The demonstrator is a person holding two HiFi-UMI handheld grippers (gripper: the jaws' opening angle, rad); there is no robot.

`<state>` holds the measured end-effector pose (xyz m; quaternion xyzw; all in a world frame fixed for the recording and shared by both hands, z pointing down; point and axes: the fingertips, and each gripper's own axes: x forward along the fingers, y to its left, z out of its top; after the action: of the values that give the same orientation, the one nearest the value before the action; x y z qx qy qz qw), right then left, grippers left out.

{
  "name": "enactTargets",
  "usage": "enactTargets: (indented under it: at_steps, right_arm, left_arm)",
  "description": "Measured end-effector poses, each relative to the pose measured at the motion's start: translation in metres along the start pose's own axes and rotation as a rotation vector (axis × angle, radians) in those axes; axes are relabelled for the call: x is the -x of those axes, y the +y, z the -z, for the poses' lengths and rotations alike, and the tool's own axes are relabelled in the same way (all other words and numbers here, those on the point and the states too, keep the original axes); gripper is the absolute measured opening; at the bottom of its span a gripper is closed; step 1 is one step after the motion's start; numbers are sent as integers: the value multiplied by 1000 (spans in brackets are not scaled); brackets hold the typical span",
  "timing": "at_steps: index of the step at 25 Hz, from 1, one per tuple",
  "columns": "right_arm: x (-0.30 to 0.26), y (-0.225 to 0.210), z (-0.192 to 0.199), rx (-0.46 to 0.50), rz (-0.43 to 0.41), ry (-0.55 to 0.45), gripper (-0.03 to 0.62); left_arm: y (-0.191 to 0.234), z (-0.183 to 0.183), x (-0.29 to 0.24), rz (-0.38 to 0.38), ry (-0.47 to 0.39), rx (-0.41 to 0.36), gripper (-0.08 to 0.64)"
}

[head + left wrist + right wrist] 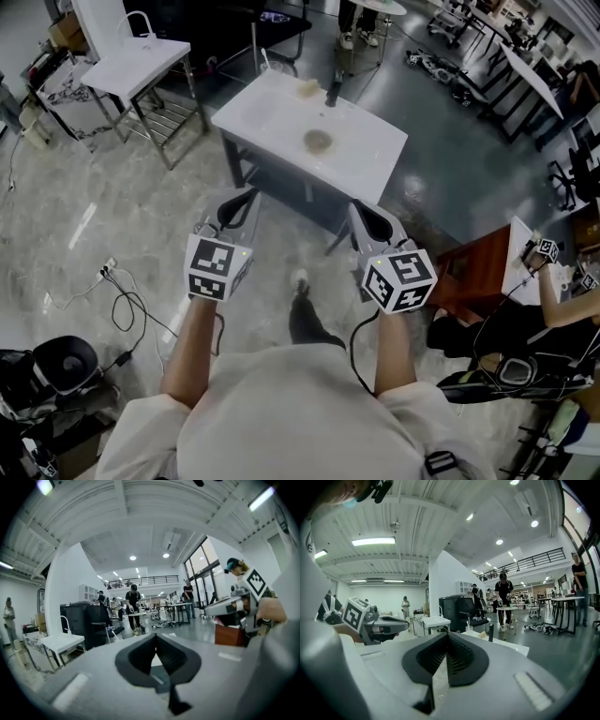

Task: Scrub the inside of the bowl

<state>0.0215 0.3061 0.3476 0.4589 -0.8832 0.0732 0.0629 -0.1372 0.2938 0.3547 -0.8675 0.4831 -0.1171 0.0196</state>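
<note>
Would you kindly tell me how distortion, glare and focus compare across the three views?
Head view: mild wide-angle bend, soft glare streaks on the glossy floor, table in focus. Left gripper view: strong fisheye with black corners, left gripper close to the lens and blurred. Right gripper view: same fisheye, ceiling lamp glaring, right gripper soft.

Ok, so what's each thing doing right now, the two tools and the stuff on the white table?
Left tool: shut, empty, in the air.
Right tool: shut, empty, in the air.
Bowl: on the white table, untouched.
Dark bottle: upright, at the far edge.
Sponge: lying beside the bottle.
</note>
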Motion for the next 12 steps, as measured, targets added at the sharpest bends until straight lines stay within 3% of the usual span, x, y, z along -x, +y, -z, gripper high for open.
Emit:
enactTargets:
  at_steps: [12]
  right_arm:
    - [-134, -135, -31, 81, 8, 29, 6]
  left_arm:
    - [67, -29, -167, -28, 26, -22, 2]
